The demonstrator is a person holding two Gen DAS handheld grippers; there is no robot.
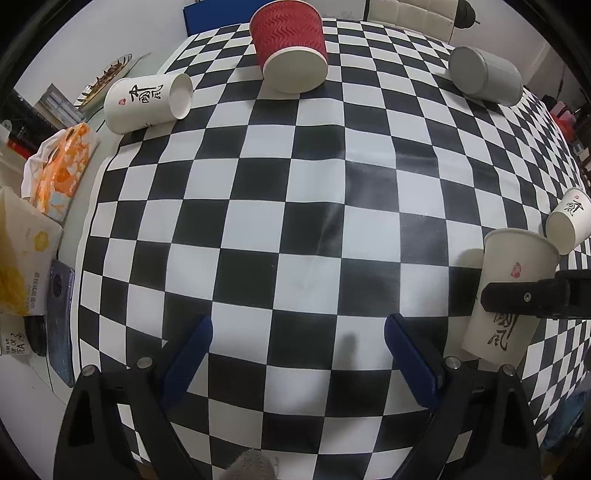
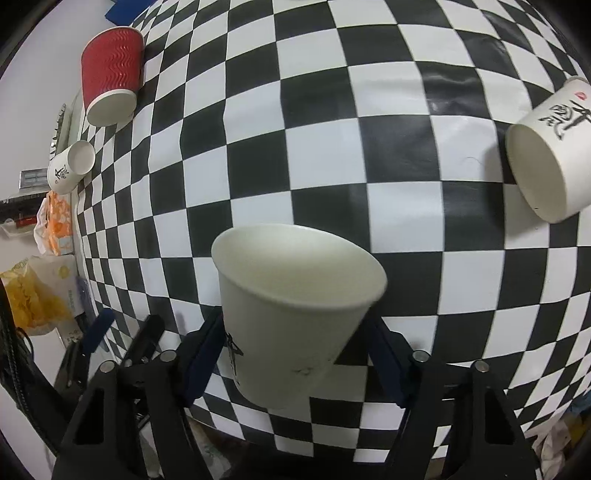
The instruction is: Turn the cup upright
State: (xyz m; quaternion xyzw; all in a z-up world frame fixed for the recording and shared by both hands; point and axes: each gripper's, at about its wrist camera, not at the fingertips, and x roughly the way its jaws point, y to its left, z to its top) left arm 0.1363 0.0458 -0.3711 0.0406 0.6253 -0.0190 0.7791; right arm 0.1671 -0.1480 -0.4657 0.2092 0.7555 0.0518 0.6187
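My right gripper [image 2: 291,343] is shut on a white paper cup [image 2: 291,310] with black calligraphy, held mouth up and tilted a little over the checkered cloth. The same cup [image 1: 506,291] shows at the right of the left wrist view, with the right gripper's black finger [image 1: 532,297] across it. My left gripper [image 1: 297,354] is open and empty above the cloth, blue pads wide apart. Other cups lie on their sides: a red ribbed one [image 1: 290,48], a white one [image 1: 147,101], a grey one [image 1: 485,75] and another white one [image 2: 550,155].
The black and white checkered cloth [image 1: 295,206] covers the table. At its left edge lie an orange packet [image 1: 61,166], a yellow snack bag [image 1: 18,266] and a dark phone [image 1: 61,317]. A blue object [image 1: 218,16] sits at the far edge.
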